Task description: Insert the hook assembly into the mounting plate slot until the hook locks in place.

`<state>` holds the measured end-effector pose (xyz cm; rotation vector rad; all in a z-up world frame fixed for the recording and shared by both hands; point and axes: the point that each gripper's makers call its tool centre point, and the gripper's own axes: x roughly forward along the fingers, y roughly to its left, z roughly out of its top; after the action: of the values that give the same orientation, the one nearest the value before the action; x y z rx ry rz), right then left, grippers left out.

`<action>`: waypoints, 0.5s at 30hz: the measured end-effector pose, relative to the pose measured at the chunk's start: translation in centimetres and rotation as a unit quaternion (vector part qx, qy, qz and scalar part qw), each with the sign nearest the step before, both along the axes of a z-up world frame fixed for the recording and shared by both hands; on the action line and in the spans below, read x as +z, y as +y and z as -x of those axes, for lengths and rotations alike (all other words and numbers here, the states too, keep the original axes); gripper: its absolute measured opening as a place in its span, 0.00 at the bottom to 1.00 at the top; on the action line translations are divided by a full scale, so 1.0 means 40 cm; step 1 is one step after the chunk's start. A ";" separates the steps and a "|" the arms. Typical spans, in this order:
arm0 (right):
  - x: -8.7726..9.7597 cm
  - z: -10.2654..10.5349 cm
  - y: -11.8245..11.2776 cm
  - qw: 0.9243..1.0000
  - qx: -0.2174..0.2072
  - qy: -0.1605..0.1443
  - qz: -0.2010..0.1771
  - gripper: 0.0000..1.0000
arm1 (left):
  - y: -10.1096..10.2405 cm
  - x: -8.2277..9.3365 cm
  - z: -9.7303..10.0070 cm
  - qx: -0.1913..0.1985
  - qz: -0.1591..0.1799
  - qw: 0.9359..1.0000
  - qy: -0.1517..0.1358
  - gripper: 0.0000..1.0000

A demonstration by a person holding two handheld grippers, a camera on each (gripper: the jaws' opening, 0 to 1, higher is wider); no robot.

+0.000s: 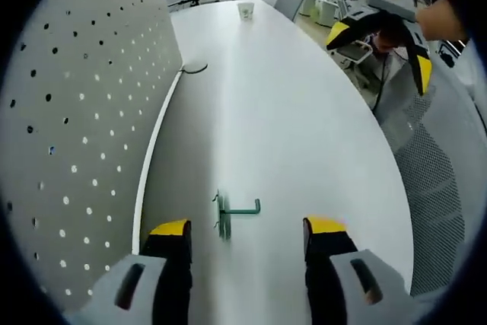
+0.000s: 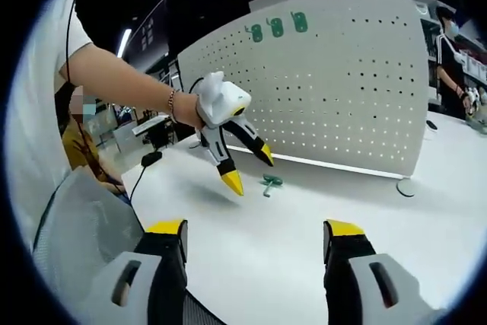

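A green hook assembly [image 1: 230, 213] lies on the white table, just ahead of my left gripper [image 1: 247, 227], which is open with nothing between its yellow-tipped jaws. The white perforated mounting plate [image 1: 84, 112] stands upright along the left. In the right gripper view the same hook [image 2: 269, 182] lies in front of the plate [image 2: 342, 89], and the left gripper [image 2: 248, 168] hangs open just left of it, held by a person's hand. My right gripper [image 2: 257, 234] is open over bare table. It also appears at the upper right of the left gripper view [image 1: 380, 43], open.
Several green hooks [image 2: 276, 28] hang on the plate's top edge. A paper cup [image 1: 246, 11] stands at the table's far end. A dark cable [image 1: 194, 68] lies near the plate's base. A mesh chair [image 1: 434, 180] is at the table's right edge. People stand in the background.
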<state>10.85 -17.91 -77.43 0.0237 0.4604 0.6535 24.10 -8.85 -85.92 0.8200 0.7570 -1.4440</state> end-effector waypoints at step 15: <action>0.003 -0.003 -0.002 1.000 -0.004 0.001 -0.004 0.69 | 0.002 -0.034 0.000 -0.009 -0.023 1.000 0.014 0.60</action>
<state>10.97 -18.00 -77.31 0.0334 0.4601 0.6482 24.12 -8.78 -87.29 0.8441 0.8092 -1.4612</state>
